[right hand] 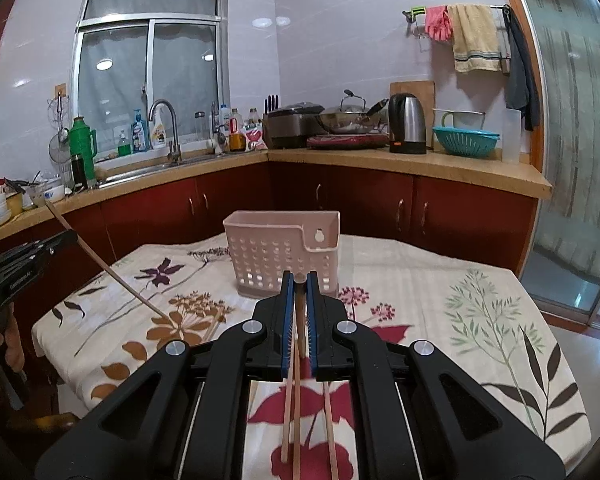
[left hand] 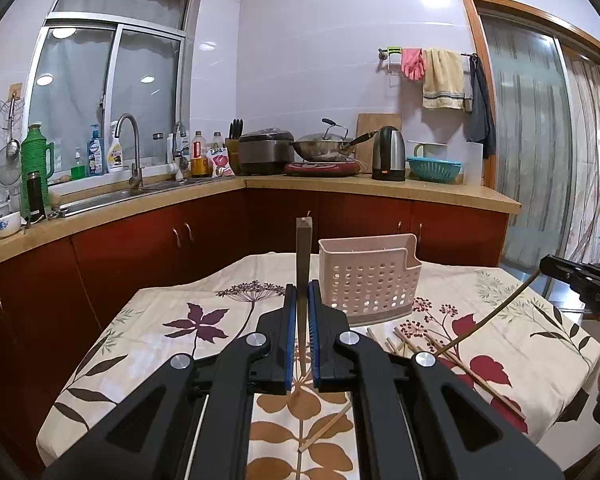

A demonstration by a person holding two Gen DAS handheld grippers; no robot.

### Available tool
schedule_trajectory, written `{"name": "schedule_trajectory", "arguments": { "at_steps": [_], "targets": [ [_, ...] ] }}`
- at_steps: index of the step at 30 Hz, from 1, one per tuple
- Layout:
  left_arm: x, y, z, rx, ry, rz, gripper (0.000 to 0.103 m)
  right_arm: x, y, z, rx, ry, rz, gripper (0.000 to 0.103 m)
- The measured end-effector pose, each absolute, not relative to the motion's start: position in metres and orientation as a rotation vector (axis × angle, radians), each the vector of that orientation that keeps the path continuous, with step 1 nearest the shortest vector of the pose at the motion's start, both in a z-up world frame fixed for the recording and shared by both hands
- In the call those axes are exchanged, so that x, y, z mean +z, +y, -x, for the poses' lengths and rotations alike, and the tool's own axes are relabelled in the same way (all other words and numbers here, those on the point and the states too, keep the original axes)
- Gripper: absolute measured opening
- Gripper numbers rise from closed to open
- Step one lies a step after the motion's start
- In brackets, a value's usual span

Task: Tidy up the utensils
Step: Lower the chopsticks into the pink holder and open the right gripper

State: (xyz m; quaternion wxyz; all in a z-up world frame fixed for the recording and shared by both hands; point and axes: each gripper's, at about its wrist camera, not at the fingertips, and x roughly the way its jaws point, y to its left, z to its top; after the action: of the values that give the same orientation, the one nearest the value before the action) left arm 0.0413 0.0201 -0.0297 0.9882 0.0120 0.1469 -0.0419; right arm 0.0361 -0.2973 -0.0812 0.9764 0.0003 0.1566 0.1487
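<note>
Left wrist view: at the bottom centre of the frame the left gripper (left hand: pixel 301 292), black with blue pads, is seen clamped on a single square-ended wooden chopstick (left hand: pixel 303 256) that stands nearly upright out of the jaws. Loose wooden chopsticks (left hand: pixel 452 360) are scattered on the cream floral tablecloth (left hand: pixel 160 320) at lower right. Just beyond the fingertips, at centre frame, the pale pink perforated plastic utensil basket (left hand: pixel 370 280) is set upright on the cloth. At the right edge the right gripper (left hand: pixel 552 264) is visible, with a thin curved chopstick (left hand: pixel 496 312) slanting down from it toward the table.

In the right wrist view the right gripper (right hand: pixel 299 280) is closed on a round-tipped chopstick (right hand: pixel 299 308) running back between the pads; more loose chopsticks (right hand: pixel 330 432) lie on the tablecloth (right hand: pixel 460 320) beneath it at bottom centre. The basket (right hand: pixel 284 252) stands directly ahead, at centre frame. At the left edge the left gripper (right hand: pixel 66 238) is seen holding its chopstick (right hand: pixel 108 268) at a slant. Farthest off, across the upper half, a tan kitchen counter (right hand: pixel 420 164) over red cabinets is seen.
</note>
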Motion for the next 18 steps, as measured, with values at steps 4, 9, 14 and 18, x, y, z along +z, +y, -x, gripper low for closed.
{"name": "schedule_trajectory", "arguments": {
  "at_steps": [4,9,14,18],
  "targets": [
    [-0.023,0.022,-0.048,-0.093,0.292,-0.015,0.007,-0.073,-0.297,-0.043,0.305,0.297,-0.006,0.007],
    [-0.009,0.021,-0.057,-0.112,0.277,-0.014,0.007,-0.053,-0.301,-0.053,0.320,0.256,-0.029,0.007],
    [0.011,0.019,-0.073,-0.144,0.256,0.000,0.007,-0.028,-0.309,-0.067,0.340,0.203,-0.058,0.007],
    [0.028,0.017,-0.085,-0.169,0.232,0.014,0.007,-0.005,-0.315,-0.080,0.354,0.154,-0.066,0.007]
  ]
}}
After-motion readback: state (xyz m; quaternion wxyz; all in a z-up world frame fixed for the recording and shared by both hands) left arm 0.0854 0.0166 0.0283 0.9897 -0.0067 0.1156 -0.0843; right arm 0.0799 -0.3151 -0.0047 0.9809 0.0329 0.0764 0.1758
